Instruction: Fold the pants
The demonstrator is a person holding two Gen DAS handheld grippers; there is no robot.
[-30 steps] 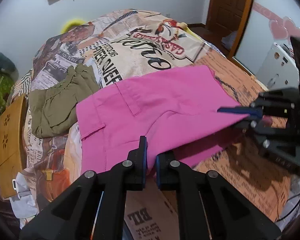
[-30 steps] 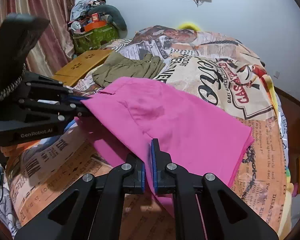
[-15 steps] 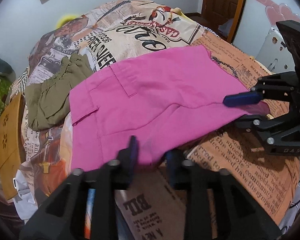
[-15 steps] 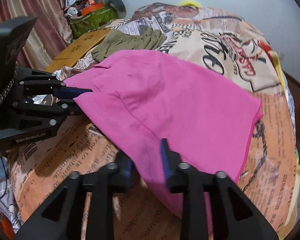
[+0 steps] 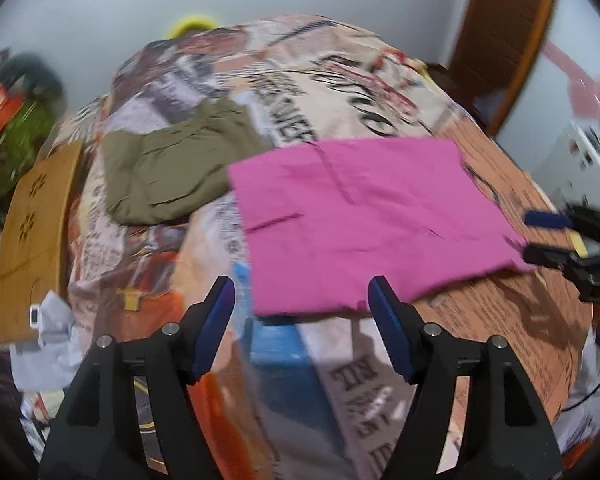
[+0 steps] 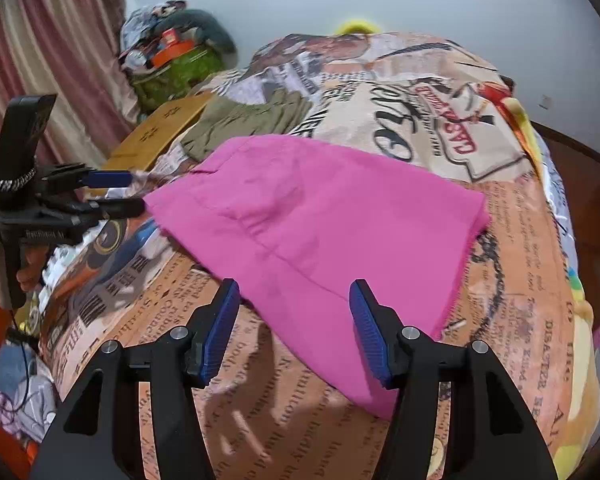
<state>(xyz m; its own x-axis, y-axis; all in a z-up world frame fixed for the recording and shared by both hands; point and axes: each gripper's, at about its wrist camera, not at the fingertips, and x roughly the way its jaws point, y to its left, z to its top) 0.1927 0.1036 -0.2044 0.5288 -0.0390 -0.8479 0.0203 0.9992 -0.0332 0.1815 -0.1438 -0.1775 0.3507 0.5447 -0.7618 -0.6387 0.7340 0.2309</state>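
The pink pants lay folded flat on the newspaper-print bedspread, forming a roughly four-sided pink panel with a pocket seam and a slanted stitch line showing on top. From the right wrist view the pants showed a soft crease running across the upper layer, with a lower layer sticking out along the near edge.

The left gripper hovered just short of the near hem, its blue-padded jaws spread wide with nothing between them. The right gripper was likewise spread wide and empty, its jaws framing the near edge of the fabric without pinching it.

An olive garment lay bunched just beside the pants toward the wooden board at the bed's edge.

Both views were motion-blurred; the print on the bedspread was mostly unreadable, and the clutter by the curtain was hard to make out.
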